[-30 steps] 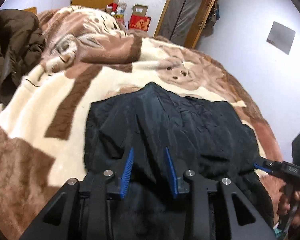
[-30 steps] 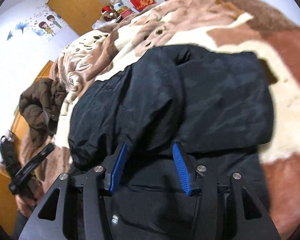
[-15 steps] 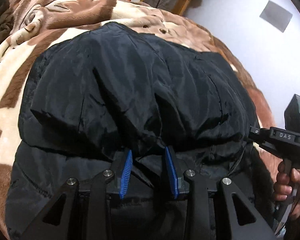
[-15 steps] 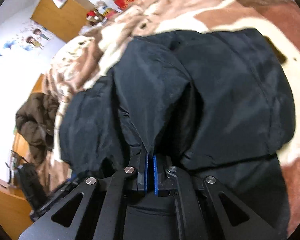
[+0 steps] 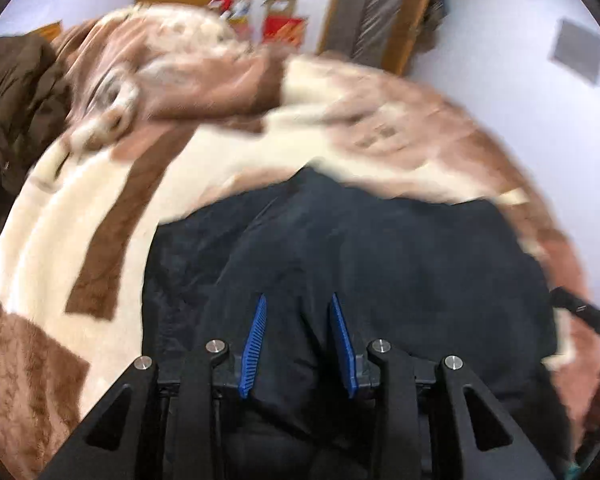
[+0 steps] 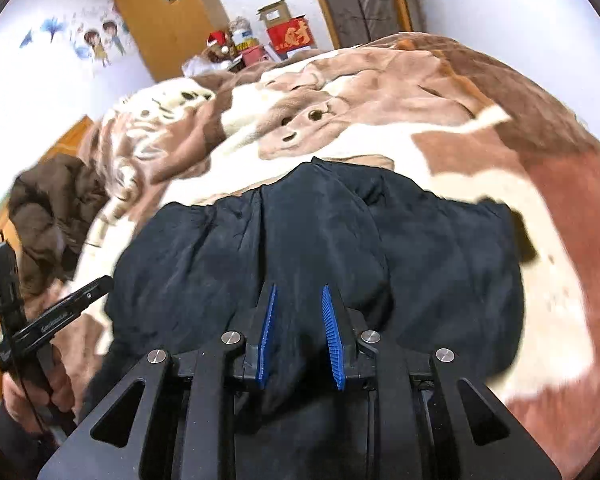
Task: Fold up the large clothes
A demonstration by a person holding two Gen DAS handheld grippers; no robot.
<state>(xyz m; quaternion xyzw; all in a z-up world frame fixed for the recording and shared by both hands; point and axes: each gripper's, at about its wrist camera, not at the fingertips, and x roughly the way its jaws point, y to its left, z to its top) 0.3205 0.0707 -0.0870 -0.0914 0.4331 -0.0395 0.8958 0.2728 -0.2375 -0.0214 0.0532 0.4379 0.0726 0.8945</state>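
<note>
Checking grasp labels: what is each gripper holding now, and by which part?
A near-edge fold of the black jacket lies inside the left gripper and the right gripper; whether either pinches it cannot be told. The right jaws have just been opening.

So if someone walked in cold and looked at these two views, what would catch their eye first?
Probably the big black jacket, bunched in a mound on the near part of the bed. Next, the brown and cream animal-print blanket spread under it across the bed. Then the blue-padded right gripper, whose jaws have just been opening with a fold of jacket between them, and the brown coat heaped at the bed's left edge.
</note>
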